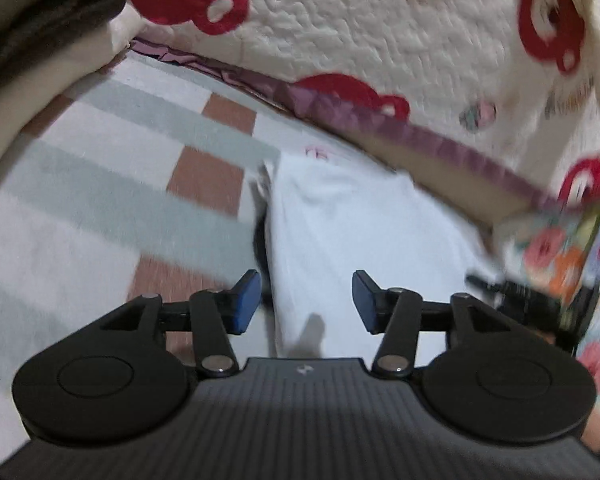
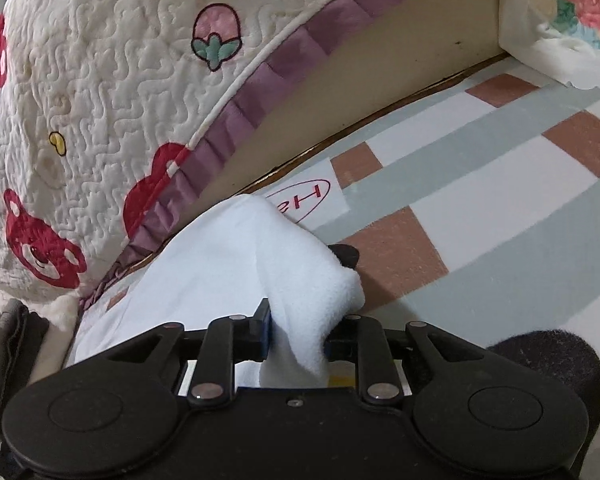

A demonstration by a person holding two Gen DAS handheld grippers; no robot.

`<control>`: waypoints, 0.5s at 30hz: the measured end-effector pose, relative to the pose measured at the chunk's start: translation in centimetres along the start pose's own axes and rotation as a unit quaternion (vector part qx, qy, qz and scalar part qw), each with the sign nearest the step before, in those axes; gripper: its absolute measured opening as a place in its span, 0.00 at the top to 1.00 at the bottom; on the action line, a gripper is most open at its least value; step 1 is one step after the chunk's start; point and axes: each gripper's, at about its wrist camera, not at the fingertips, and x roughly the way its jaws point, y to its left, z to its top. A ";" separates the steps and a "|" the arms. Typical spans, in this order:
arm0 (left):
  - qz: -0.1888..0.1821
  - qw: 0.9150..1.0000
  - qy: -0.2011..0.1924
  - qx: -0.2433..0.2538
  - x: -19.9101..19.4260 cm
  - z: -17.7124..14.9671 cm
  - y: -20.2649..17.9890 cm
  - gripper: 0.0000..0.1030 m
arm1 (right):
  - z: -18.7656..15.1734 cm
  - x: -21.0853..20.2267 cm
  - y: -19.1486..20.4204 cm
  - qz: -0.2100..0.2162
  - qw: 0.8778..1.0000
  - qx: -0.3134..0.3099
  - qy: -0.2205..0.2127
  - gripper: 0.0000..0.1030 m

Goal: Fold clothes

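Observation:
A white garment (image 1: 340,232) lies on a checked mat (image 1: 100,200) beside a quilted bed cover. My left gripper (image 1: 306,300) hovers over its near end, open, with blue pads (image 1: 246,300) wide apart and nothing between them. In the right wrist view the same white garment (image 2: 236,256) is bunched up and lifted at one edge. My right gripper (image 2: 298,336) is shut on that raised fold, cloth filling the gap between its fingers. A red oval print (image 2: 300,198) shows on the flat part beyond the fold. A black piece of the garment (image 2: 344,256) peeks out under the fold.
A cream quilt with red bears (image 2: 100,100) and a purple frill (image 2: 260,92) hangs along the mat's far side. A floral cloth (image 1: 560,248) lies at the right, with the other gripper's black body (image 1: 540,304) in front of it. A dark fuzzy sleeve (image 2: 548,356) is at lower right.

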 end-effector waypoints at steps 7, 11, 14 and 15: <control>-0.006 0.999 0.031 -0.020 7.3 4.6 0.5 0.44 | 0.5 0.3 0.9 -0.005 0.999 -0.035 0.000 0.81; 0.021 0.999 0.029 -0.003 9.9 5.1 0.1 0.42 | 1.6 0.5 1.5 -0.013 0.998 -0.069 0.000 0.81; 0.018 1.000 0.018 0.012 10.7 4.6 -0.6 0.43 | 2.5 1.1 1.6 -0.018 0.996 -0.086 0.000 0.82; 0.015 1.000 0.015 0.014 10.8 4.3 -0.9 0.44 | 2.8 1.3 1.5 -0.019 0.996 -0.089 0.000 0.82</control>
